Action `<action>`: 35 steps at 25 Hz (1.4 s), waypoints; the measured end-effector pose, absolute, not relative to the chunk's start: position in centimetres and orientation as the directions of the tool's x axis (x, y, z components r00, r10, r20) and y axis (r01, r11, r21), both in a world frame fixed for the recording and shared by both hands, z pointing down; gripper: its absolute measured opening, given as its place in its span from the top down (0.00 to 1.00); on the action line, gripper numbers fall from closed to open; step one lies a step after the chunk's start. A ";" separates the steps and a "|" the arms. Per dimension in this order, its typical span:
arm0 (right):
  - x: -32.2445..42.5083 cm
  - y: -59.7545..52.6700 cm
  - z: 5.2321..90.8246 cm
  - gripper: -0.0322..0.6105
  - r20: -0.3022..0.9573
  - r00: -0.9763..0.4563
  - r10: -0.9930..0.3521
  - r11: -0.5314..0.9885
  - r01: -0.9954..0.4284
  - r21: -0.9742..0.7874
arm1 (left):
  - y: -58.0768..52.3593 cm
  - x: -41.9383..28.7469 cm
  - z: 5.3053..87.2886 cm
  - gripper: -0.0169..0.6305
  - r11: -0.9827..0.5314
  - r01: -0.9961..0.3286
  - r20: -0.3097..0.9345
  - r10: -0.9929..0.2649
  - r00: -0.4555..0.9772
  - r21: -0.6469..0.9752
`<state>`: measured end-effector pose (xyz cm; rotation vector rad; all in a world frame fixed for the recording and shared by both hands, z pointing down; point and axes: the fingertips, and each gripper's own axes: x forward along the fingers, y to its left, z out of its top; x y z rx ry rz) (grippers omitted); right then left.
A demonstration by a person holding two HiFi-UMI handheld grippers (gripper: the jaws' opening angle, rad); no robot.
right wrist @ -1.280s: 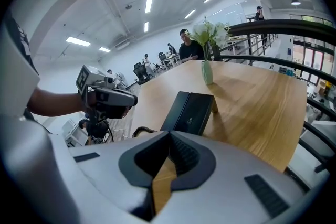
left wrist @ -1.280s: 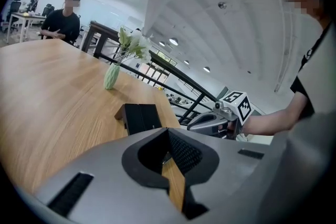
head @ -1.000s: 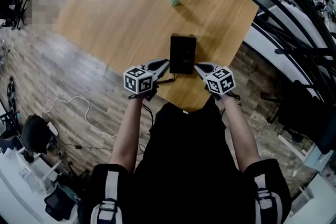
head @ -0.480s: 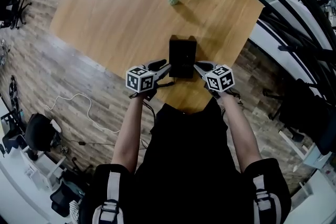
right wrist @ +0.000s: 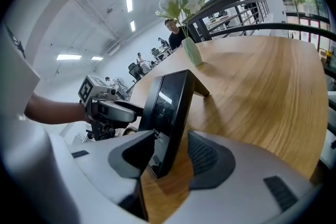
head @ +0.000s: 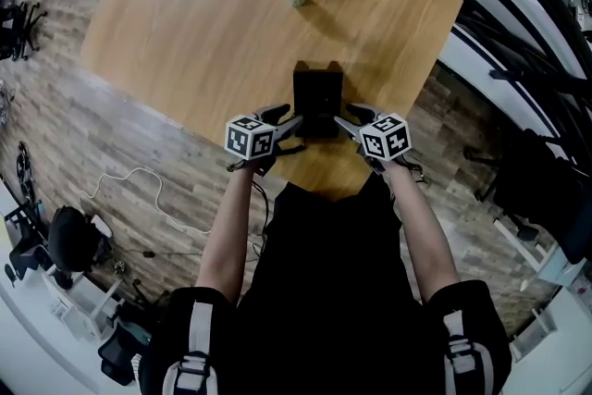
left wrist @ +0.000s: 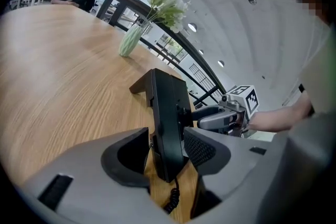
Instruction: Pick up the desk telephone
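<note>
Head view: the black slab-shaped desk telephone (head: 317, 92) is too small to show its keys; the light wooden surface (head: 185, 23) is cut off at 12 o'clock. Left gripper view: the black coiled cord (left wrist: 172, 198) vanishes at 6 o'clock behind the left tool (left wrist: 167, 140), whose opening jaws flank the telephone.

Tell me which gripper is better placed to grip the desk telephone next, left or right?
Left, by a little. Both grippers' jaws are opening with the desk telephone between them, but the left gripper straddles its side deeper; the right gripper has only a lower corner.
</note>
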<state>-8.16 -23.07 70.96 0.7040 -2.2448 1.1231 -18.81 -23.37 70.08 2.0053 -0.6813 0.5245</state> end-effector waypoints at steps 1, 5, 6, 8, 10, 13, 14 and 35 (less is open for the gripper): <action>-8.3 -23.0 71.1 0.64 0.655 -0.726 -0.209 0.520 -0.650 -0.555 | -23.3 -18.7 70.3 0.67 -0.419 -0.646 0.603 -0.248 0.758 0.638; -9.1 -22.9 71.7 0.62 0.641 -0.745 -0.186 0.526 -0.627 -0.575 | -23.3 -18.4 70.7 0.66 -0.414 -0.636 0.598 -0.235 0.766 0.652; -9.3 -23.0 71.7 0.61 0.632 -0.752 -0.184 0.522 -0.620 -0.586 | -23.4 -18.3 70.7 0.66 -0.414 -0.633 0.597 -0.231 0.768 0.654; -9.7 -23.2 71.6 0.61 0.617 -0.765 -0.183 0.509 -0.611 -0.607 | -23.4 -18.2 70.9 0.66 -0.417 -0.629 0.597 -0.223 0.771 0.657; -10.0 -23.6 71.6 0.61 0.602 -0.777 -0.186 0.488 -0.605 -0.630 | -23.5 -18.1 71.1 0.66 -0.418 -0.627 0.599 -0.216 0.771 0.657; -10.3 -23.9 71.8 0.61 0.594 -0.782 -0.188 0.469 -0.603 -0.645 | -23.8 -18.0 71.3 0.66 -0.415 -0.624 0.596 -0.215 0.774 0.662; -10.3 -24.0 71.8 0.61 0.596 -0.781 -0.186 0.468 -0.604 -0.645 | -23.8 -17.9 71.3 0.66 -0.414 -0.622 0.593 -0.214 0.776 0.665; -10.9 -23.6 73.1 0.61 0.597 -0.783 -0.173 0.408 -0.609 -0.680 | -24.2 -16.5 72.5 0.63 -0.392 -0.588 0.564 -0.190 0.804 0.707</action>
